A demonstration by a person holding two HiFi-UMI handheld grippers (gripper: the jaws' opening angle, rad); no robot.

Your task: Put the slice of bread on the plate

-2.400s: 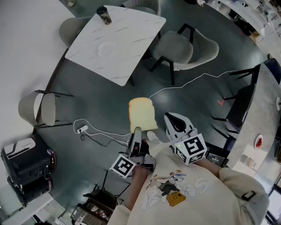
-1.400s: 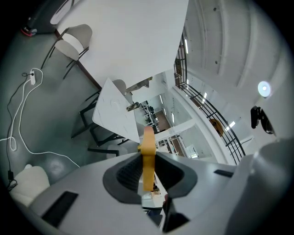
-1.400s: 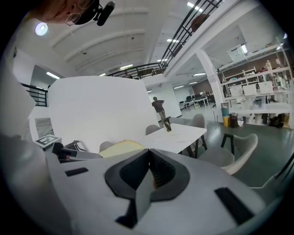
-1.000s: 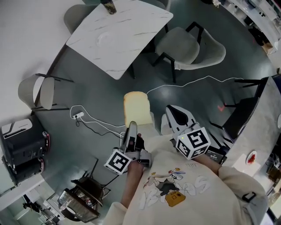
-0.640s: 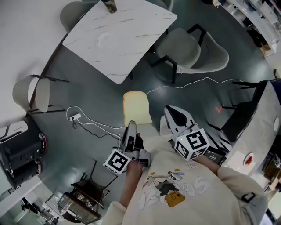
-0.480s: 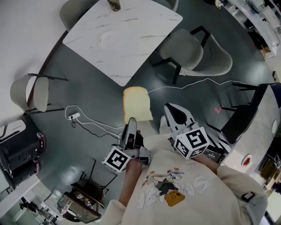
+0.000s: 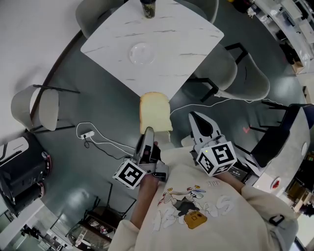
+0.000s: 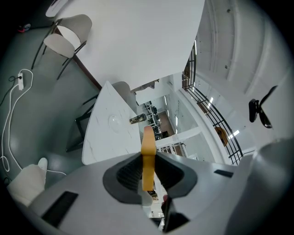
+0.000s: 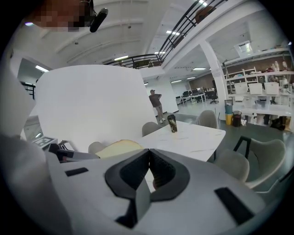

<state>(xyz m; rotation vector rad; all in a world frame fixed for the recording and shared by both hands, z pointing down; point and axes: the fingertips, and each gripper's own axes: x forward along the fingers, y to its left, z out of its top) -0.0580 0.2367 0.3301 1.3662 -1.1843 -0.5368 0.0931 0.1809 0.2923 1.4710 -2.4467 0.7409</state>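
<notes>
Carrying the slice of bread (image 7: pixel 155 112) in the air over the dark floor (image 7: pixel 93 105), just short of the near corner of the white counter (image 7: pixel 186 44). Held by its near edge, broad face up, far edge toward that corner. Well apart from the clear plate (image 7: pixel 131 49) near the middle of the counter, with a dark cup (image 7: pixel 147 7) beyond at the far edge. Bare counter all round the plate; grey chairs (image 7: pixel 34 108) to either side, a white cable (image 7: pixel 98 139) trailing on the floor. Clamped on the bread with the left gripper (image 7: pixel 147 131), pads pressed to both faces. Closed on nothing at the right gripper (image 7: pixel 198 117), just alongside. Nearer the counter than a second ago: then bare floor between bread and corner, now almost none.
</notes>
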